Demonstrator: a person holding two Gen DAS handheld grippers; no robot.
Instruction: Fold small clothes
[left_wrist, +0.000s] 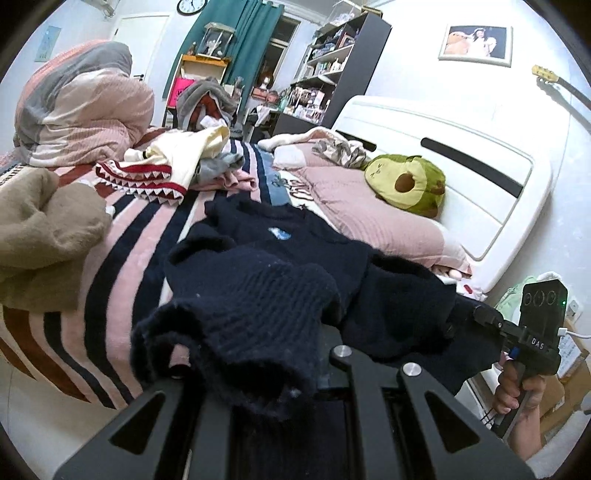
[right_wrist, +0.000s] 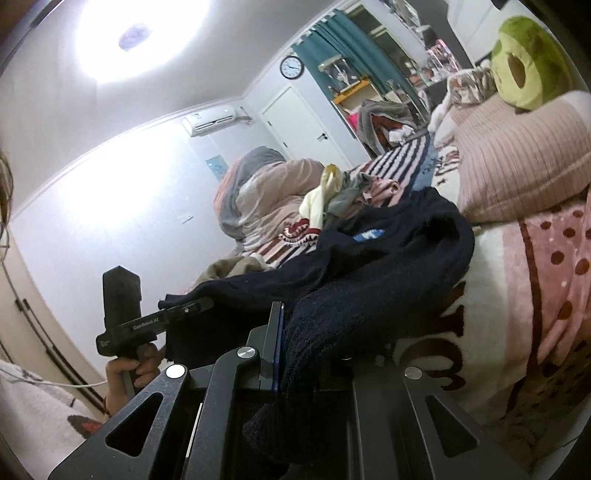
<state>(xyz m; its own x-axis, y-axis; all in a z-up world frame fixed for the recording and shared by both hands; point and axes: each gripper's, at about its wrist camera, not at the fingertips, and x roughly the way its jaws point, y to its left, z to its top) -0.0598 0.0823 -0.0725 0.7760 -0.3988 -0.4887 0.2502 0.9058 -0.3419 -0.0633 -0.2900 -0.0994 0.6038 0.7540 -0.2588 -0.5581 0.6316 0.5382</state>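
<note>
A dark navy knit sweater (left_wrist: 280, 258) with a small blue patch lies across the striped bed, its near hem lifted. My left gripper (left_wrist: 258, 373) is shut on the sweater's left hem, and the cloth drapes over its fingers. My right gripper (left_wrist: 480, 317) is shut on the right hem at the bed's edge. In the right wrist view the sweater (right_wrist: 388, 266) bunches between the right gripper (right_wrist: 295, 354) fingers, and the left gripper (right_wrist: 199, 304) pinches the far hem.
A pile of unfolded clothes (left_wrist: 177, 166) lies further up the bed, a tan garment (left_wrist: 44, 236) at the left. A pink pillow (left_wrist: 369, 214) with an avocado plush (left_wrist: 410, 184) sits by the white headboard (left_wrist: 480, 177). A rolled duvet (left_wrist: 81, 107) lies at the far left.
</note>
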